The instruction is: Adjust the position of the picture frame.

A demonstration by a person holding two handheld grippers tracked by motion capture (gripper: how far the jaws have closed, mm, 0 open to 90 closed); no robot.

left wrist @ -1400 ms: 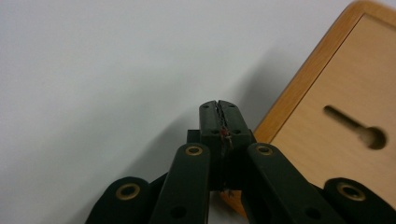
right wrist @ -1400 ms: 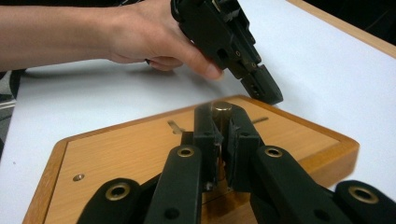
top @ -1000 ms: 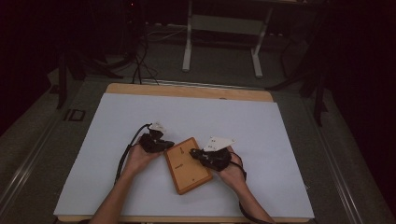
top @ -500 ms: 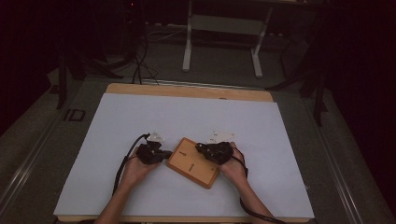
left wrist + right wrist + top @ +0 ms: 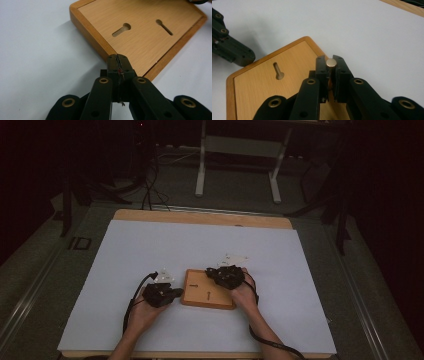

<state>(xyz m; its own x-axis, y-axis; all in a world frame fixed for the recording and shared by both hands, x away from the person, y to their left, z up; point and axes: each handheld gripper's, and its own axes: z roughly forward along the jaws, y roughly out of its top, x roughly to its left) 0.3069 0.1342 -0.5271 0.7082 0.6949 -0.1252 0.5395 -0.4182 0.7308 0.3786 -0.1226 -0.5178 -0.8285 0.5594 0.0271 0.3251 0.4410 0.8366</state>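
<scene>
Right gripper (image 5: 331, 65) pinched a small metal peg (image 5: 331, 62) over the board's (image 5: 208, 289) right edge. Left gripper (image 5: 118, 65) sat clenched on nothing at the board's left edge. Since half a second earlier, I saw the board swing square on the sheet (image 5: 125, 250).

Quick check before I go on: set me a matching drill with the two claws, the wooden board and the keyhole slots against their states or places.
Things:
1. left claw
2. right claw
3. wooden board
4. keyhole slots

States or places:
A. lies flat on the white table cover
B. shut with nothing between its jaws, tips at the board's edge
C. cut into the board's upper face
D. shut on a small round metal piece

Pairs: 1-B, 2-D, 3-A, 4-C
</scene>
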